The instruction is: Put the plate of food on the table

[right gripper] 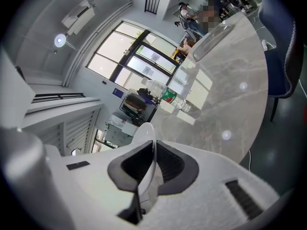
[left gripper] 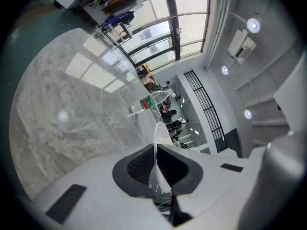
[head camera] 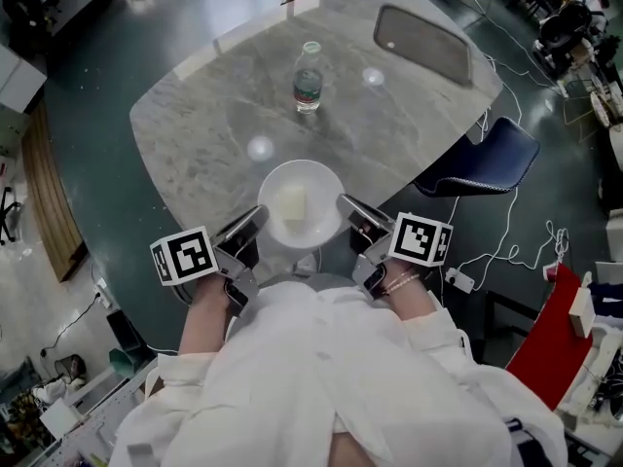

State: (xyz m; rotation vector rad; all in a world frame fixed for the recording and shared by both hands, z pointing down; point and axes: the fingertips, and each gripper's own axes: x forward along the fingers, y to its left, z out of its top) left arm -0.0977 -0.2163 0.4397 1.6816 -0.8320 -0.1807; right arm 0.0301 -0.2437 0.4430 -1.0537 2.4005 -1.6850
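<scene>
Left hand-held gripper [head camera: 255,218] and right hand-held gripper [head camera: 348,206] clamp one plate [head camera: 317,177]; one morsel [head camera: 292,203], perhaps bread.

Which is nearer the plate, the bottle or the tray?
The bottle, standing upright in the middle; the grey tray lies flat at the far edge.

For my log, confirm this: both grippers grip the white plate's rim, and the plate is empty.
Not empty: the head view shows a pale block of food on the plate. The left gripper and right gripper do grip its rim.
</scene>
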